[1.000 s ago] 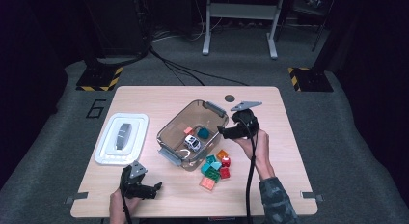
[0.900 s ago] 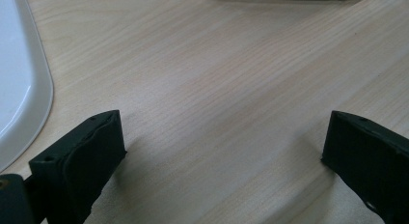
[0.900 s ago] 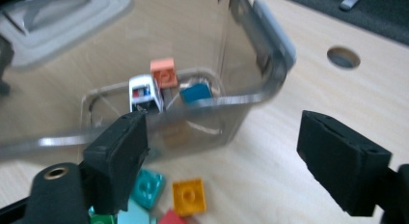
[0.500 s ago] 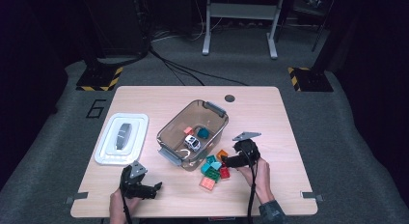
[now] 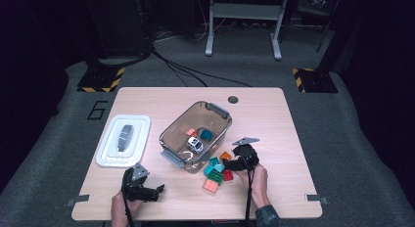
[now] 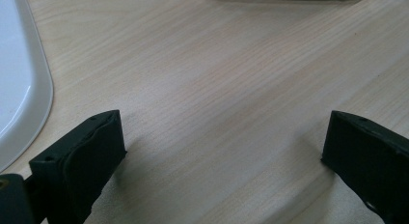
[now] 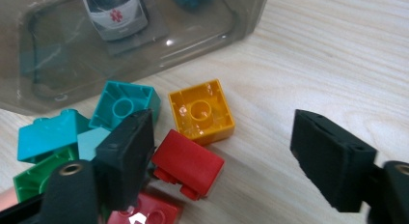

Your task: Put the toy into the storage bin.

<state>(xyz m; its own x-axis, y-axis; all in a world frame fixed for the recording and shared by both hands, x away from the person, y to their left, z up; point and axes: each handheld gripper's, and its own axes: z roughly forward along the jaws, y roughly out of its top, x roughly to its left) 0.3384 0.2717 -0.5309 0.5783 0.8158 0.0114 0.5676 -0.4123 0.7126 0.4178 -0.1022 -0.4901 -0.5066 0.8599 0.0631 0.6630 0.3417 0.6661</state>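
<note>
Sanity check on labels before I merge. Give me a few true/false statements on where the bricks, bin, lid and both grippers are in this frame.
1. The right gripper has its jaws open around a red brick. True; the pads do not press on it, and the jaws have just been closing.
2. The toy ambulance lies outside the bin. False: it sits inside the clear bin.
3. The white lid lies on the table left of the bin. True.
4. The left gripper holds a teal brick. False: its jaws are open over bare table.
5. The yellow brick lies with its studs up. False: its hollow underside faces up.
</note>
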